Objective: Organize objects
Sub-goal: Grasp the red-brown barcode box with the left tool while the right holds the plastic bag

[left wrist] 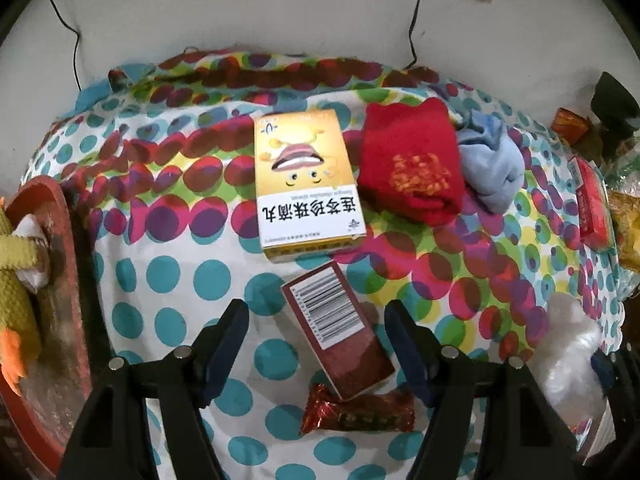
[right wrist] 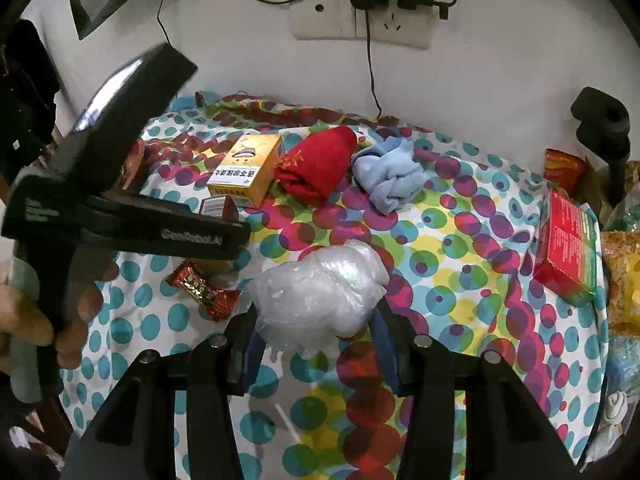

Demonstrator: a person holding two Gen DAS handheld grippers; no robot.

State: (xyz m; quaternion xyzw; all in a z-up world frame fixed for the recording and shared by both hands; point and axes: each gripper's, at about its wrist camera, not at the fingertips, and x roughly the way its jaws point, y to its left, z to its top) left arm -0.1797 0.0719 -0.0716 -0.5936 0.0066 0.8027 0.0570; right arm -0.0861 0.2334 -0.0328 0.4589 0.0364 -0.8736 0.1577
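Note:
My left gripper [left wrist: 316, 312] points down at the spotted cloth, open. A maroon box with a barcode [left wrist: 336, 332] lies between its fingers, nearer the right one, and the pads do not press on it. A red-wrapped candy [left wrist: 356, 412] lies just below the box. My right gripper [right wrist: 318, 316] is shut on a crumpled clear plastic bag [right wrist: 320, 292], held a little above the cloth. Farther back lie a yellow medicine box [left wrist: 308, 184], a red sock [left wrist: 408, 164] and a light blue cloth [left wrist: 492, 164].
A red tray [left wrist: 60, 320] with a yellow plush toy [left wrist: 16, 280] sits at the left edge. A red and green box [right wrist: 568, 248] and snack packets lie at the right edge. Cables hang from a wall socket [right wrist: 360, 20]. A hand [right wrist: 68, 320] holds the left tool.

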